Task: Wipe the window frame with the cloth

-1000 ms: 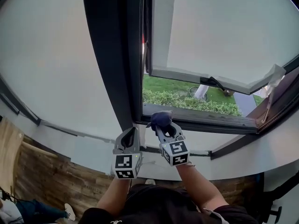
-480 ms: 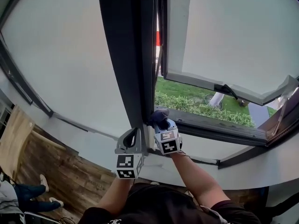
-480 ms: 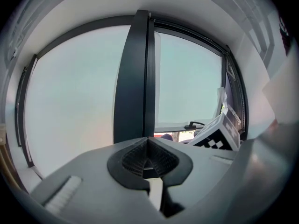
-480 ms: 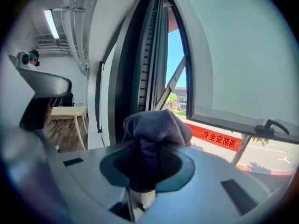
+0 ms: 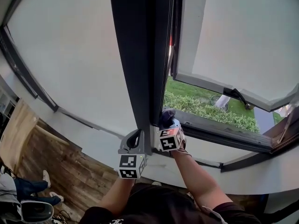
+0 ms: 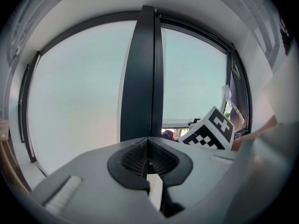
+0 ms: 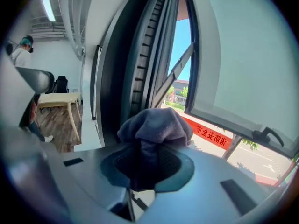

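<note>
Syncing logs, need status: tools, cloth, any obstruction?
Left tool shut, empty. Right tool shut on cloth, at window frame lower corner. Nothing in the way.

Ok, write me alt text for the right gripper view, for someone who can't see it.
The right gripper is shut on a bunched purple-grey fleece cloth, held close to the dark upright window frame. To the right, the white-edged window sash stands open, with a sunlit street and a red banner below.

Three close views onto window frame [image 5: 135,55]
</note>
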{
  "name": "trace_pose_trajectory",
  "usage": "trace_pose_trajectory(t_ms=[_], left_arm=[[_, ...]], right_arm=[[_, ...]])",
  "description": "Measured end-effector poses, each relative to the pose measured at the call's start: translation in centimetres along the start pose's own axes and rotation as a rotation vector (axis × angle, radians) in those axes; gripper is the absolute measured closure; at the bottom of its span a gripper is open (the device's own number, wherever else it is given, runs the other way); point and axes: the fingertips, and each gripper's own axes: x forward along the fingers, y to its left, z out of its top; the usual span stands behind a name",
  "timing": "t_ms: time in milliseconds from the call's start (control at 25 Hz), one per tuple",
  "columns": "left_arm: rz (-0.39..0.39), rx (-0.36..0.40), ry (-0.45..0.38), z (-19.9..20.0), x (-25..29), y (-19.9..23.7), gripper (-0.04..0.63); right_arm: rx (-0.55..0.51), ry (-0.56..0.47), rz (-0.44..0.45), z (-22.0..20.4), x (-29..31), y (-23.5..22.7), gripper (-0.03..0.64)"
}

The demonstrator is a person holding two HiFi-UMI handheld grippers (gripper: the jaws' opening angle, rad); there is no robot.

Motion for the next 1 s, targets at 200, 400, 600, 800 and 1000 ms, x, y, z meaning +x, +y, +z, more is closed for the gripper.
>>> trace_pose_trajectory(t_ms=[200, 400, 600, 800, 1000], left_arm=[[-0.013, -0.025, 0.01, -0.5, 0.9, -0.5, 0.588], [-0.032, -0.028, 0.003, -0.4, 1.5, -1.8, 0.588], [-0.04, -0.031, -0.001, -0.4, 1.1, -2.8, 0.588], [-0.035, -0.034, 0.004, -0.6, 0.6, -2.9, 0.588], [-0.042, -0.039, 0.015, -1.1, 0.5, -3.4, 0.588]], right_arm=[[-0.056, 0.04, 0.035, -0.2, 0.3, 0.3, 0.543], [-0.003, 0.116, 0.114, -0.9, 0.7, 0.2, 0.543], [0.032, 0.143, 0.144, -1.3, 0.3, -0.2, 0.543], [-0.004, 0.117, 0.102, -1.7, -0.3, -0.8, 0.543], [-0.028, 0.099, 0.086, -2.0, -1.2, -1.8, 0.543]])
